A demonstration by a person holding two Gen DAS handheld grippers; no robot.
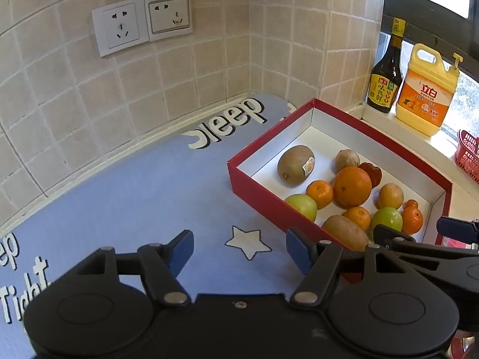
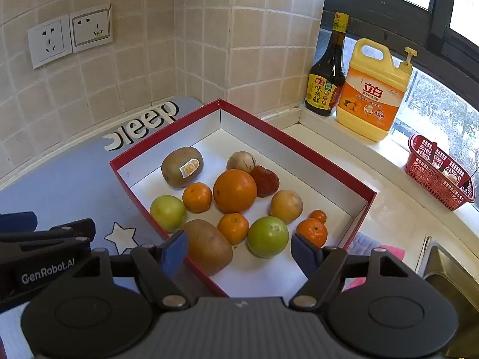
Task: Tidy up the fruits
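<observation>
Right wrist view: the fruits lie loose in the red box [image 2: 299, 146], which sits on the blue mat [image 2: 74, 179] in the tiled corner. Contents: a large orange [image 2: 235, 191] at centre, a stickered kiwi [image 2: 182, 166] toward the far left, a second kiwi [image 2: 208, 245] against the near wall, two green apples [image 2: 268, 237], several mandarins [image 2: 312, 232], two pale round fruits and a dark red one [image 2: 265, 181]. All fruit is inside the box; none is seen on the mat.

The right gripper [image 2: 239, 252] hovers over the near edge of the box, jaws spread wide, nothing between them. The left gripper [image 1: 238, 249] hangs over the mat beside the star print [image 1: 248, 241], jaws likewise spread and empty.

Step assessment: the scene fits either fruit already gathered into the box or fruit awaiting sorting by kind; the pictures do not settle which. Any pick would require a wide jaw setting for the orange and gentle closure on the soft red fruit.

On the sill stand a sauce bottle [image 2: 327, 71], a detergent jug [image 2: 374, 95] and a red basket [image 2: 438, 173].
</observation>
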